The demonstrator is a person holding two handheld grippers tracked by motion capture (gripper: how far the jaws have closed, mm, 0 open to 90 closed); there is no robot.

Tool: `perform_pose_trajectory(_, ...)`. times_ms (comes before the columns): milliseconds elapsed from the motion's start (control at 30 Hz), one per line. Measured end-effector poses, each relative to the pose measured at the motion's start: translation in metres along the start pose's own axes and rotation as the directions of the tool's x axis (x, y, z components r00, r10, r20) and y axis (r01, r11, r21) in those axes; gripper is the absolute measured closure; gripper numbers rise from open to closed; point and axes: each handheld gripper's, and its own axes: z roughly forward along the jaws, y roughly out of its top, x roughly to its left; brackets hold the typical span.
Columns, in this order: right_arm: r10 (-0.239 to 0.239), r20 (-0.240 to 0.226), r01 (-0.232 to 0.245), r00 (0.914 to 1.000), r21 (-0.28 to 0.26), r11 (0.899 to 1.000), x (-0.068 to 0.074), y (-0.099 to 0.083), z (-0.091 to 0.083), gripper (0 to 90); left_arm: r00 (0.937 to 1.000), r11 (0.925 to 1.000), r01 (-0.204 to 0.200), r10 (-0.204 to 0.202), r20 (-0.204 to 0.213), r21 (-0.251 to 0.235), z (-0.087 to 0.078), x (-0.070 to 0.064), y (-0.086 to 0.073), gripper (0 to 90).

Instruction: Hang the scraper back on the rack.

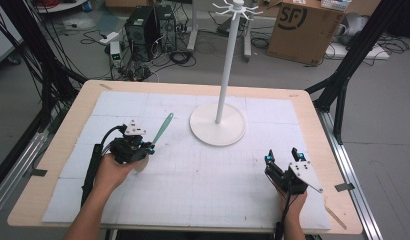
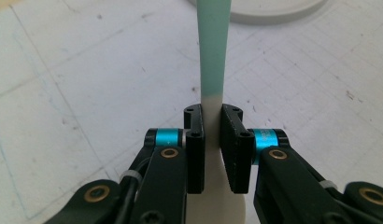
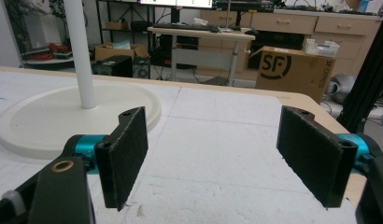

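Spatula [image 1: 163,128], light and stiff, pinched at its white neck by my left gripper [image 2: 211,116]; right gripper [image 3: 222,154] spread, idle near right

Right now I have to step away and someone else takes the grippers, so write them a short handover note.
Left gripper: shut on the green-and-white spatula, gripped at its white end, green handle pointing toward the white stand.
Right gripper: open, holding nothing, low over the white mat at the right.
Done: spatula picked up.
Left: probably hanging it on the hooks atop the stand; nothing hangs there yet.
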Motion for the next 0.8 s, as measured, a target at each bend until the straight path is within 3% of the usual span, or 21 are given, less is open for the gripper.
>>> perform_pose_trajectory(233, 0.001, 0.0, -0.001, 1.0, -0.001, 1.0, 0.0, 0.0, 0.0, 23.7, 1.0, 0.9966, -0.003, 0.003, -0.003, -0.083, -0.002, -0.001, -0.008, 80.5)
perform_pose_trajectory(400, 0.001, 0.001, -0.001, 1.0, -0.001, 1.0, 0.0, 0.0, 0.0, 23.7, 1.0, 0.9878, -0.001, 0.0, -0.002, -0.156, -0.006, 0.0, -0.015, 80.5)
perform_pose_trajectory(667, -0.001, 0.002, 0.001, 1.0, -0.001, 1.0, 0.0, 0.0, 0.0, 23.7, 1.0, 0.9627, 0.0, 0.002, 0.009, -0.27, -0.01, -0.002, -0.023, 80.5)
perform_pose_trajectory(800, -0.001, 0.002, 0.001, 1.0, 0.0, 1.0, 0.0, 0.0, 0.0, 23.8, 0.9999, 0.9428, 0.01, -0.009, 0.005, -0.333, -0.01, -0.002, -0.029, 80.4)
